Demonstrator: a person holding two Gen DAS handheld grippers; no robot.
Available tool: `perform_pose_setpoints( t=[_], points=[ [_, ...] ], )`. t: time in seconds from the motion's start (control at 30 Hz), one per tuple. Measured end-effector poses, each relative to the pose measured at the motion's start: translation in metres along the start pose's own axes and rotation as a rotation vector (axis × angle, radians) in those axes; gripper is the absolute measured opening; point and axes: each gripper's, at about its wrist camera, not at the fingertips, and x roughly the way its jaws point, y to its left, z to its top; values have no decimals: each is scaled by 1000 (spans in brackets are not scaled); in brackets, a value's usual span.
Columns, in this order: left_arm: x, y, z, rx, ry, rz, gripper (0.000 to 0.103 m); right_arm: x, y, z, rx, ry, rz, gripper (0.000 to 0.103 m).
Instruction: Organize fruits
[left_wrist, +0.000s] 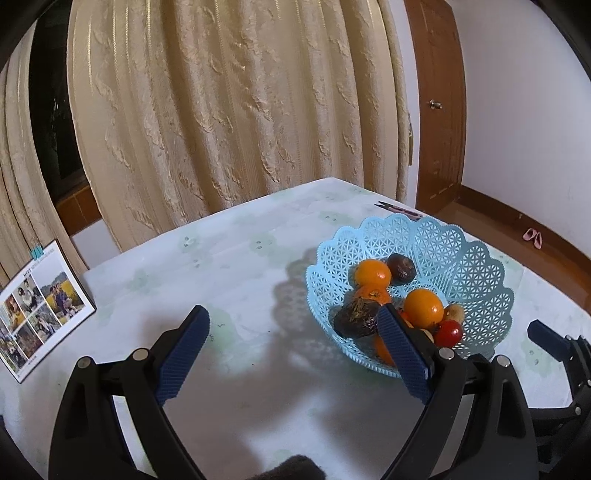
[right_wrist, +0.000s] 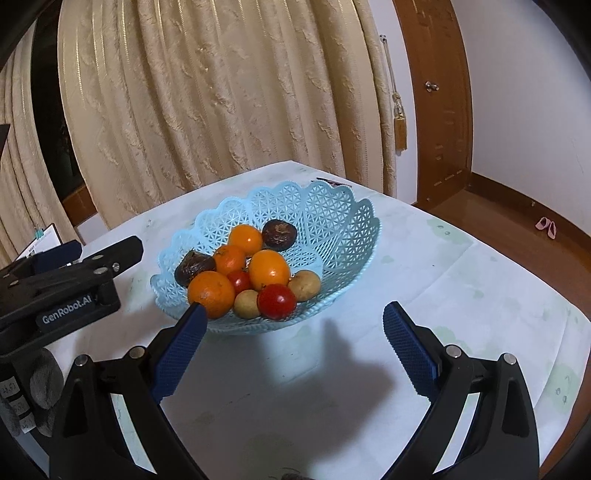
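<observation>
1. On the tabletop (right_wrist: 332, 387), covered with a pale cloth with faint green prints, stands a light blue lattice basket (right_wrist: 332, 218) with a scalloped rim.
2. All the fruit in view lies inside this basket: four oranges, one of them at the near rim (right_wrist: 211, 294), two dark wrinkled fruits (right_wrist: 279, 233), two red tomatoes, the larger at the front (right_wrist: 277, 301), and two small tan fruits (right_wrist: 304, 284).
3. Right gripper (right_wrist: 293, 326): its jaws are spread wide and hold nothing. In the right wrist view its left blue fingertip (right_wrist: 192, 321) overlaps the near rim of the basket below the front orange; whether it touches cannot be told.
4. Left gripper (left_wrist: 293, 325): its jaws are likewise released and empty, above bare cloth to the left of the basket. In its own view one blue pad (left_wrist: 399, 343) stands in front of the basket's near side.
5. Leaning at the left edge of the tabletop is a photo collage board (left_wrist: 40, 306).
6. Behind the tabletop hangs a cream curtain (right_wrist: 221, 92); a wooden door (right_wrist: 439, 103) is to its right.
7. A pair of pink slippers (right_wrist: 546, 225) lies on the floor.
</observation>
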Motion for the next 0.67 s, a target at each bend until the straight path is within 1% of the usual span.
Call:
perform_pose_setpoints(
  t=[0.4, 0.67],
  points=[
    [-2, -7, -1, 40, -1, -10, 93, 1, 0, -1, -3, 13, 3, 98],
    [-8, 6, -6, 15, 28, 14, 93, 5, 13, -10, -31, 78, 46, 98]
  ],
)
